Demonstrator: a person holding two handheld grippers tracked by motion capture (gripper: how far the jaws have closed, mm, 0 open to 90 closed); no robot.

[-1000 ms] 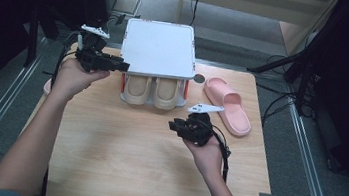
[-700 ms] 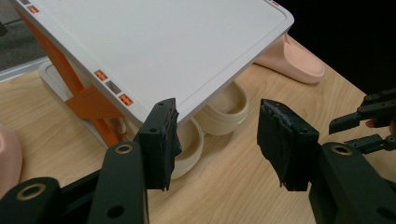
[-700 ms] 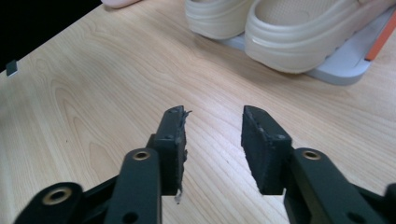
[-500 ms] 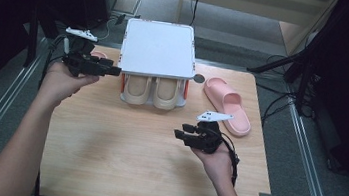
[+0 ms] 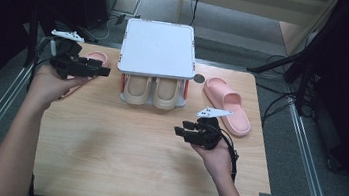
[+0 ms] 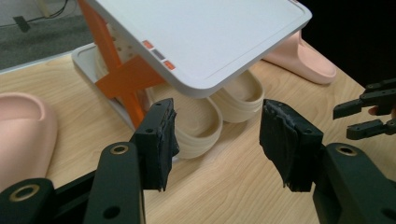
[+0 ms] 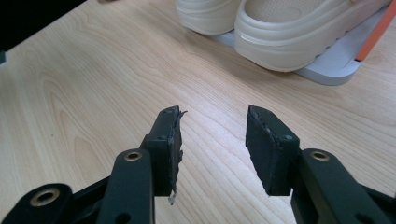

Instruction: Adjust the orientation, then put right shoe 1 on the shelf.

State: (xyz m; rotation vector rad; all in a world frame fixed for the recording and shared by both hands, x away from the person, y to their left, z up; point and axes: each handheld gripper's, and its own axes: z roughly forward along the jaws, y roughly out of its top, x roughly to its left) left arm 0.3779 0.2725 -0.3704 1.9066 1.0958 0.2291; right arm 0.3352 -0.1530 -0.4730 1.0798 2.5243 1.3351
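High view: wooden table (image 5: 105, 155), grey floor (image 5: 301, 194).

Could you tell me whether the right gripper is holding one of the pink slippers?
No, the right gripper has open jaws with bare table between them, and the pink slipper lies apart.

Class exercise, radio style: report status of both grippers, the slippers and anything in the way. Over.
Left gripper open, empty; right gripper open, empty. Beige slippers on rack; pink slipper right of it, another left. Nothing in the way.
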